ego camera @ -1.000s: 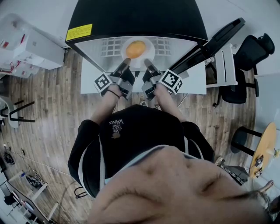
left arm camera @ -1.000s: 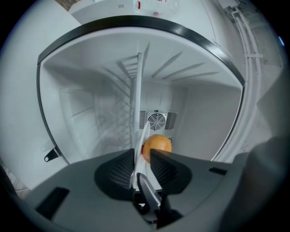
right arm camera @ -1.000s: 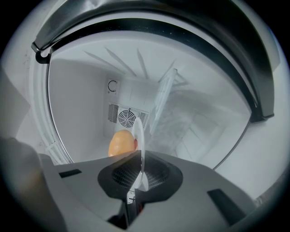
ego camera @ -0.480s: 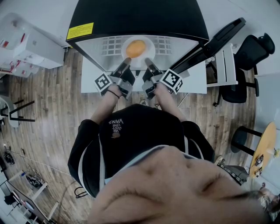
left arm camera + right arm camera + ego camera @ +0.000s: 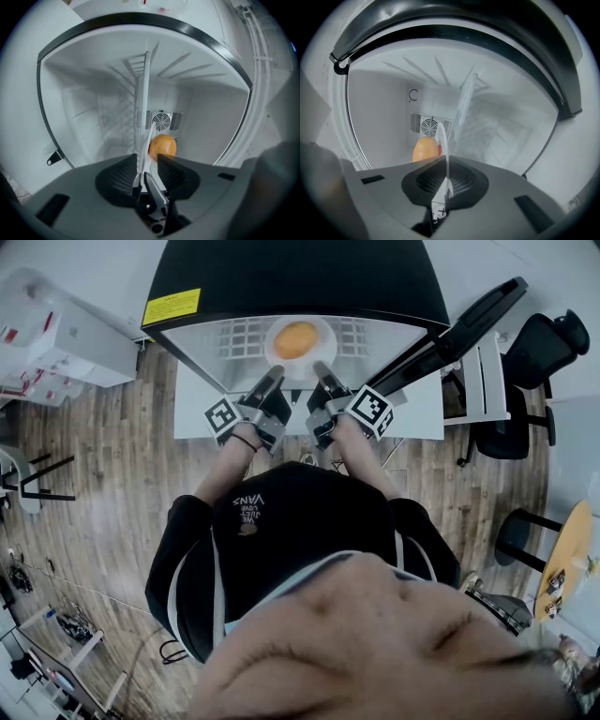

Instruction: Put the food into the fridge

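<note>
Two grippers reach level into the open fridge point(image 5: 281, 277), and between them they carry a white plate point(image 5: 316, 326) by opposite edges of its rim. The left gripper point(image 5: 270, 376) has the rim running between its jaws, lying against one pad; they look closed on it, though they stand a little wider than the other pair. The right gripper point(image 5: 322, 371) has its jaws pressed nearly together on the thin rim.

I judge the plate to be stiff, smooth and breakable. That makes the rim the sensible place to pinch, on both sides at once, because a single grip would let it tip. The round orange food point(image 5: 295, 337) sits loose in the middle and looks light, so it could roll if the plate tilts. The plate hangs over the wire shelf point(image 5: 242, 337), inside the fridge mouth, with the fan grille point(image 5: 161, 121) on the back wall beyond.

Compared with a second ago, plate and food sit a touch deeper in; the grippers have barely shifted.
</note>
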Demonstrator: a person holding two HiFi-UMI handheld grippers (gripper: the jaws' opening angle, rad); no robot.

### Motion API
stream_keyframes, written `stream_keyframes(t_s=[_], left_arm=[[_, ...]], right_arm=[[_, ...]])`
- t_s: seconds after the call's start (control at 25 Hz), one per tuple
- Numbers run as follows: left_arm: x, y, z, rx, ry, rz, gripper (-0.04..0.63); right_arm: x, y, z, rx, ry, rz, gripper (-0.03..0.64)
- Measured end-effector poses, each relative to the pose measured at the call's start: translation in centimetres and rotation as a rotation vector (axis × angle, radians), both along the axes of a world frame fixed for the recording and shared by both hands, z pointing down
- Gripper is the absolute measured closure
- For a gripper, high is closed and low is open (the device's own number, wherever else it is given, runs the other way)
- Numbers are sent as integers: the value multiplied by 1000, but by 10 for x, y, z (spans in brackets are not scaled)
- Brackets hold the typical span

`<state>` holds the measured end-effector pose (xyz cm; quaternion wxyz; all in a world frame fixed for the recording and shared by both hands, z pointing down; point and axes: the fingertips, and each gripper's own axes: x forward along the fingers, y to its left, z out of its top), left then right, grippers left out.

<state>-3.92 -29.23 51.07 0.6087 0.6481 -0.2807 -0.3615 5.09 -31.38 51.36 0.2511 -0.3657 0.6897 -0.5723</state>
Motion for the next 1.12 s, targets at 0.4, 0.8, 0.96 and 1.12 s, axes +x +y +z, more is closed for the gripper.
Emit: stream_keyframes(t_s=[0.4,0.8,0.96,1.12], left_arm=[[2,2,0,-3,-2,-1,529],[-3,-7,2,-24,10,-17,548],[-4,-10,1,-31,20,-22,549],[-5,-14,-1,-27,24,-27,554]], right_arm=[[-1,-6,0,-26,-23,7,597],[-4,-14,-2,-22,-27,-1,597],[-5,-13,-2,-28,-29,-4,597],[-5,-14,-4,-15,-34,-10,597]])
